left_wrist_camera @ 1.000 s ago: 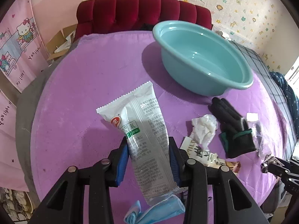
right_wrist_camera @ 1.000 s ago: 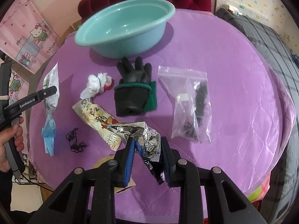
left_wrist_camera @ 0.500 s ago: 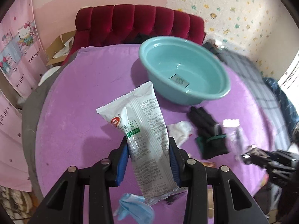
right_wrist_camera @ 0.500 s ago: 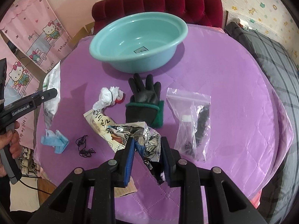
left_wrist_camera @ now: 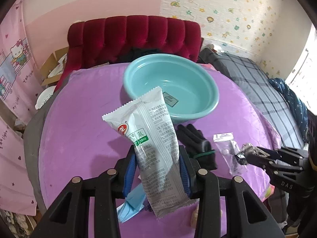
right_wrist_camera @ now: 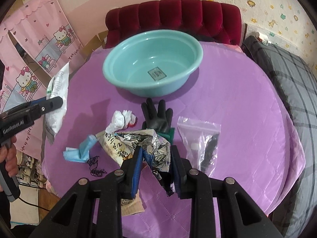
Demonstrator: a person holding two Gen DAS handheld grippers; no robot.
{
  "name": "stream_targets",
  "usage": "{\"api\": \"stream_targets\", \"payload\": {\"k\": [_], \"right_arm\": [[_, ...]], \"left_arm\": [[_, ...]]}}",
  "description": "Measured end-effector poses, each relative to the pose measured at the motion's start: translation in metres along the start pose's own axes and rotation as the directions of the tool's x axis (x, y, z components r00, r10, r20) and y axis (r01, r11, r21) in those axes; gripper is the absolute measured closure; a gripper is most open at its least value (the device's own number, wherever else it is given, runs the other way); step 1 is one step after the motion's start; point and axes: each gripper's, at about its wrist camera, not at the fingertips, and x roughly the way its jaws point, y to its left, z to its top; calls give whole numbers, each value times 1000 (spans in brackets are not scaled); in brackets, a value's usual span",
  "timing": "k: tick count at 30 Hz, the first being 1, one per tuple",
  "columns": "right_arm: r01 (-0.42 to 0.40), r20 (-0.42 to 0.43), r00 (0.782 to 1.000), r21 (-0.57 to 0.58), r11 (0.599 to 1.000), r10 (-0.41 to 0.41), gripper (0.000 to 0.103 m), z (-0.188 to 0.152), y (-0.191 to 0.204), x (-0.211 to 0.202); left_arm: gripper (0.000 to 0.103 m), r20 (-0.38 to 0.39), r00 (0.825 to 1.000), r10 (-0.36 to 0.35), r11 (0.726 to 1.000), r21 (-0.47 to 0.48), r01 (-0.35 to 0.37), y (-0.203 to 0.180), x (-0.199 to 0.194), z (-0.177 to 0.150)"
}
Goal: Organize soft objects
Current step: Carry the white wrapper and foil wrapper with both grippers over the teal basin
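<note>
The left tongs are clenched on a long white and grey plastic sachet with a zigzag-cut top edge, a red round logo, a green label and dense printed text; it stands upright between the blue pads, lifted clear of the round counter under a purple quilted cloth. The right tongs grasp a crumpled silver foil wrapper, its shiny creased inside showing and a printed cream outer face trailing to the left.

On the counter lie a black glove with a green cuff, just in front of the empty teal plastic basin, a wad of white tissue, a folded light-blue face mask, a tangle of black cord and a clear zip bag holding dark bits.
</note>
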Motion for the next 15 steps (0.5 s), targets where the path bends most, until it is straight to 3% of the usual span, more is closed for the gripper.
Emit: {"api": "stream_targets", "payload": {"k": [15], "right_arm": [[4, 68, 998, -50, 999, 0, 74, 58, 2, -24]], "left_arm": [[59, 14, 999, -38, 997, 66, 37, -20, 1, 30]]}}
